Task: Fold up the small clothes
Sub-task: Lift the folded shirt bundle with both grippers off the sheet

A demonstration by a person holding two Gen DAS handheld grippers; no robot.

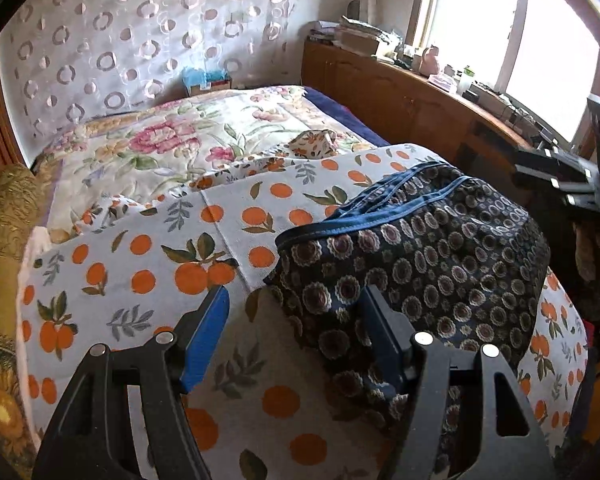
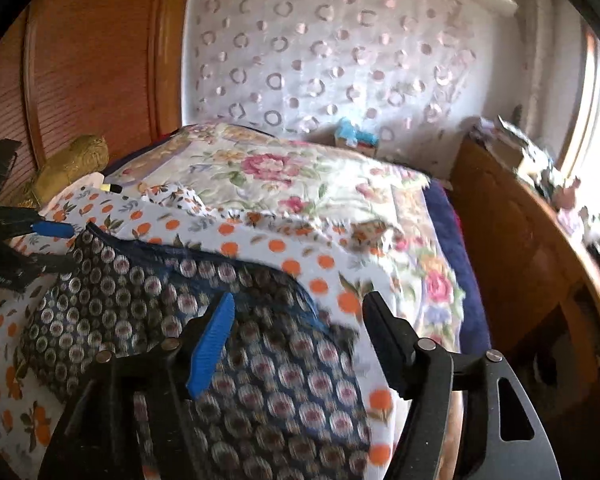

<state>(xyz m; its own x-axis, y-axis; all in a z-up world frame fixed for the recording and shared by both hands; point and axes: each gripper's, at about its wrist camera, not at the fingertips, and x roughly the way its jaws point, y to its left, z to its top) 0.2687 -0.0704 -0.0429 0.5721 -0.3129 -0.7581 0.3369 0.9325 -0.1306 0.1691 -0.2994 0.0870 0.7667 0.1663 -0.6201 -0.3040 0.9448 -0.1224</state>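
Dark patterned shorts (image 1: 412,264) lie flat on orange-print sheet (image 1: 148,264) on the bed. Left gripper (image 1: 294,320) and right gripper (image 2: 298,320) fingers spread, gripping nothing. Suggest pinching the near hem corners together, lifting evenly.

left gripper (image 1: 294,316) jaws apart | over dark patterned garment (image 1: 420,256) edge | on orange-print cloth (image 1: 140,264)

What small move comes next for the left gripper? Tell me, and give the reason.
Probably ease the left gripper forward and close on the near edge of the dark patterned garment. Its jaws stand open and empty, the garment's corner lies just between the fingertips on the orange-print sheet, and the right gripper is also open over it.
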